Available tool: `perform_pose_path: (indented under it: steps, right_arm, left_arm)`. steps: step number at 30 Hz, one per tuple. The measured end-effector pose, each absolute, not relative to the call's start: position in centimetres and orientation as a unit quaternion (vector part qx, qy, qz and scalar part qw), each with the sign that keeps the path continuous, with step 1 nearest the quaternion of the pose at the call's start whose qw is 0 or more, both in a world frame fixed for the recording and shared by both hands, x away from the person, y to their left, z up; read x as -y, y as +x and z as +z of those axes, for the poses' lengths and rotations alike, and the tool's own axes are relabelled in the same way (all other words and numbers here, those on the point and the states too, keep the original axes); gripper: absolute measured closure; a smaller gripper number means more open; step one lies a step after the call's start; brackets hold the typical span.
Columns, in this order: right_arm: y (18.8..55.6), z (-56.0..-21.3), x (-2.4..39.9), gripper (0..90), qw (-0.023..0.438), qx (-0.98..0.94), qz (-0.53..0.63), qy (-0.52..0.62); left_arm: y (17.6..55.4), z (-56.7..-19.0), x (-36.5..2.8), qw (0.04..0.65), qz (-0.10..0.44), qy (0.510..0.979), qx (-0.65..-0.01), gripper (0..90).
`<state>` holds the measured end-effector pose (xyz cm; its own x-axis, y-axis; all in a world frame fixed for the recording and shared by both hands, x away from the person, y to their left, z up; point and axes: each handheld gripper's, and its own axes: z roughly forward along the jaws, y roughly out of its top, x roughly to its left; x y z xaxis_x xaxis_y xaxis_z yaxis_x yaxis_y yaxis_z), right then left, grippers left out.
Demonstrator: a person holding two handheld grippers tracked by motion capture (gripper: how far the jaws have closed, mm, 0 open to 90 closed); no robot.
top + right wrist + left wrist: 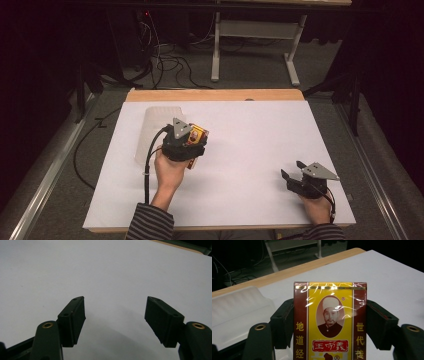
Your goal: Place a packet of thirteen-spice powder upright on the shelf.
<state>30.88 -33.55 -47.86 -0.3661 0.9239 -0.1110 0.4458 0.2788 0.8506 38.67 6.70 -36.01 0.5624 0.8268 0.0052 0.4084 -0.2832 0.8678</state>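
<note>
Your left tool [196, 141] clamps the slick cellophane-wrapped packet [330, 322] by its sides near the table's left edge, so it could slip; your right tool [115, 322] gapes empty.

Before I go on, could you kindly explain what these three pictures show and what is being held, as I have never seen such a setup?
A person sits at a white table with a hand-held two-jaw gripper in each hand. One picture looks down from above; the other two come from cameras riding on each gripper. The left gripper is shut on a yellow and red packet wrapped in clear film, beside a white ribbed plastic container. The right gripper rests low near the table, open, with nothing between its jaws.
</note>
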Motion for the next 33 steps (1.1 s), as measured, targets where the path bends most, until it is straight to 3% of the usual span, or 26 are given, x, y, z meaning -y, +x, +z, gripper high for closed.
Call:
perform_pose_path:
  steps: [33]
  right_arm:
    - [30.9, -47.9, 33.5, 33.1, 0.319, -0.736, 0.375, 0.464]
  left_arm:
    - [40.1, -37.7, -13.4, 0.434, 0.281, 0.709, -0.481, 32.8]
